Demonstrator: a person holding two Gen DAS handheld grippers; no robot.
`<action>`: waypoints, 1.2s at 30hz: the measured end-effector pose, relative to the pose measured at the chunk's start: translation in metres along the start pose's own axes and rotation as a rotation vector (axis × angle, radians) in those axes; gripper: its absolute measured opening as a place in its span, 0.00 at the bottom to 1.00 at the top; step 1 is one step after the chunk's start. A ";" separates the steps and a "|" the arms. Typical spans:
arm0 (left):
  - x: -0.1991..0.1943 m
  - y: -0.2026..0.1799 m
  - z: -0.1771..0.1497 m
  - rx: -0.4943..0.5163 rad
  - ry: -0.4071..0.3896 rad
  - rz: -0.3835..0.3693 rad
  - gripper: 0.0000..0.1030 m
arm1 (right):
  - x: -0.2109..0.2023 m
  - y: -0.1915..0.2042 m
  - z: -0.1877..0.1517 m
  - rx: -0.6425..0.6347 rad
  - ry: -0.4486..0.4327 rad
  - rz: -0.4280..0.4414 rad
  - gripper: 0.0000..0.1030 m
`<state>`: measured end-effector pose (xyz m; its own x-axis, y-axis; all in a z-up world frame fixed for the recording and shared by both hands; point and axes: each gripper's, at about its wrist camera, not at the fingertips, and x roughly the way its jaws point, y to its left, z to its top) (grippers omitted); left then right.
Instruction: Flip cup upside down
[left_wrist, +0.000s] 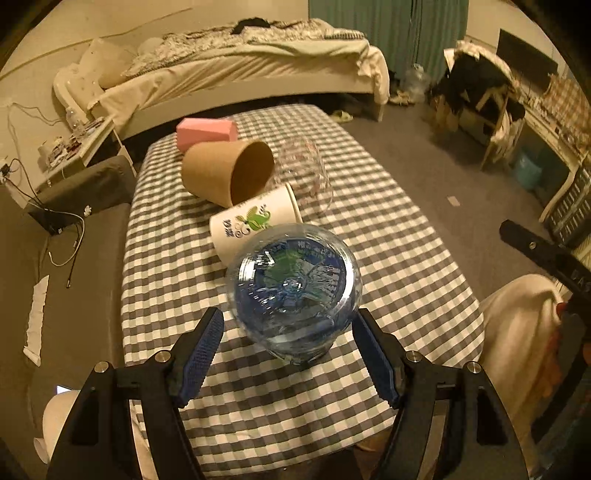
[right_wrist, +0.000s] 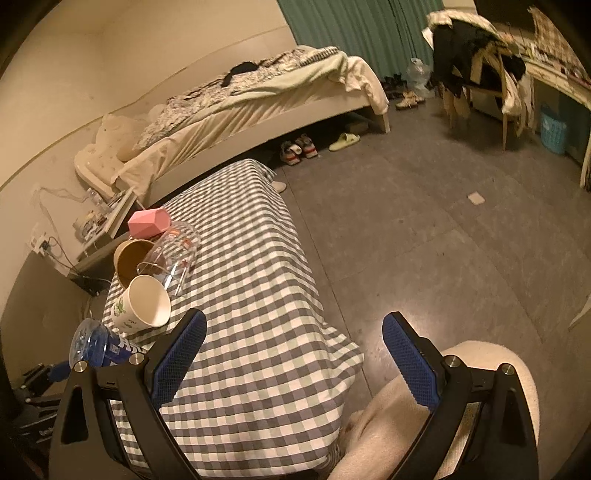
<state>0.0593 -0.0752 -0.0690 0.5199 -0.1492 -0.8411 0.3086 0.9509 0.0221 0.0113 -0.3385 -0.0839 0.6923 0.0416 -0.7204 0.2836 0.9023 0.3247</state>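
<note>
A clear water bottle with a blue label sits tilted on the checked tablecloth, its bottom facing the camera and its image blurred. My left gripper is open, its blue fingertips close on either side of the bottle. Behind it, a white paper cup with green print, a brown paper cup and a clear glass all lie on their sides. My right gripper is open and empty, over the table's right edge. In its view the white cup and the bottle are at the left.
A pink faceted box lies at the table's far end. The checked table drops off to grey floor on the right. Cream cloth lies below the right gripper. A bed, a clothes-draped chair and a desk stand beyond.
</note>
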 end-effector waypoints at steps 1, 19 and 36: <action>-0.004 0.001 -0.001 -0.008 -0.009 -0.003 0.73 | -0.002 0.004 0.000 -0.016 -0.008 -0.004 0.94; -0.106 0.031 -0.009 -0.145 -0.308 -0.016 0.73 | -0.080 0.089 0.005 -0.255 -0.168 0.021 0.94; -0.108 0.053 -0.043 -0.227 -0.375 0.108 0.90 | -0.081 0.126 -0.037 -0.398 -0.125 0.045 1.00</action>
<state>-0.0149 0.0028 -0.0003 0.8052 -0.0937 -0.5855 0.0761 0.9956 -0.0547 -0.0335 -0.2120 -0.0069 0.7803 0.0550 -0.6230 -0.0107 0.9972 0.0745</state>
